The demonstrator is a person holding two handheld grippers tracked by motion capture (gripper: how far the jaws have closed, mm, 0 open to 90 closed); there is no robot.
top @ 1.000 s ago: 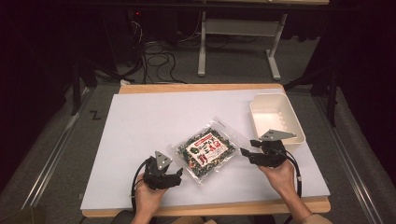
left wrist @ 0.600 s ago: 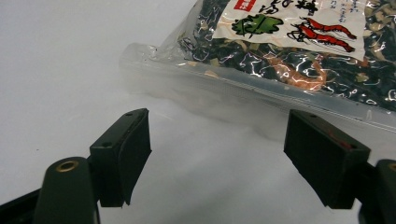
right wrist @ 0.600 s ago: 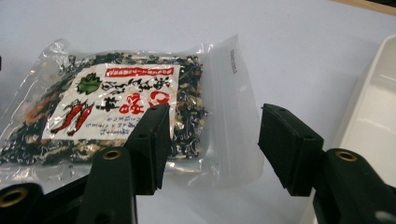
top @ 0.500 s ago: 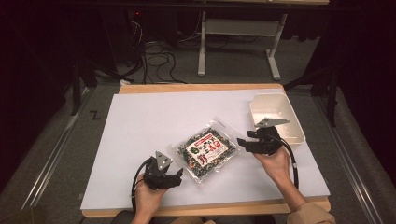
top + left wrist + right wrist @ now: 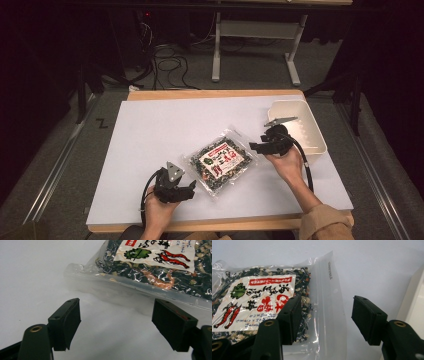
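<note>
on the worktop: a white sheet covers the worktop (image 5: 150, 130); wooden edge shows at front and back.
landmark: clear food packet (image 5: 219, 161) with dark dried contents and a white and red label, lying flat near the middle front of the sheet.
left of the packet: left hand-held gripper (image 5: 187, 189) rests low at the packet's near-left corner, held by the left hand (image 5: 159, 214); in the left gripper view its jaws stand wide apart with the packet's clear sealed edge (image 5: 130, 293) just beyond them, nothing between.
right of the packet: right hand-held gripper (image 5: 255, 146) held by the right hand (image 5: 286, 164), jaws spread; in the right gripper view it sits over the packet's clear right margin (image 5: 327, 305), whether touching cannot be told.
further right of the packet: cream plastic tray (image 5: 314, 135), close behind the right hand-held gripper.
cables: a black cable (image 5: 304, 162) trails from the right tool along the forearm.
behind the packet, beyond the worktop: grey floor with cables (image 5: 170, 60) and a pale table frame (image 5: 255, 35).
</note>
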